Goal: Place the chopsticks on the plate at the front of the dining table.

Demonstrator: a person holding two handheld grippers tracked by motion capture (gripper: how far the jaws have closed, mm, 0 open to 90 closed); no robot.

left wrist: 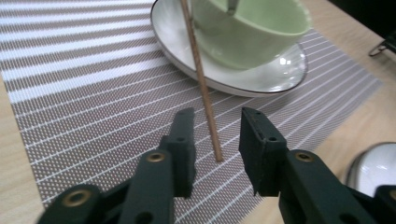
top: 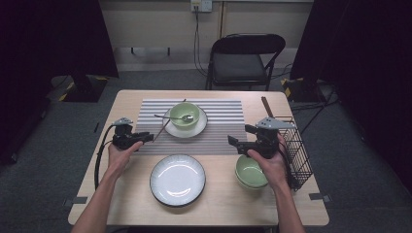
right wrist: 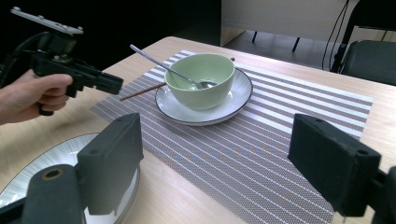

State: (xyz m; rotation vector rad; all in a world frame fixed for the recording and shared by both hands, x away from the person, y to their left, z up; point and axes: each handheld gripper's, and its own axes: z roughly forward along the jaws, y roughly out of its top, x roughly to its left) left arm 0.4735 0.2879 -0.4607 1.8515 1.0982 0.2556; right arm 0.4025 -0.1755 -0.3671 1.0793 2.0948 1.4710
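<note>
Left claw [left wrist: 217, 135] jaws slightly parted, held level in left hand [top: 121, 151], right claw [right wrist: 231, 163] jaws wide apart

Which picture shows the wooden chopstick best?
The left gripper view: the chopstick runs up close between the open fingers, leaning on the plate's rim with its tip on the striped mat. The high view shows it as a thin line left of the plate; the right gripper view shows a short brown piece beside the green bowl.
</note>
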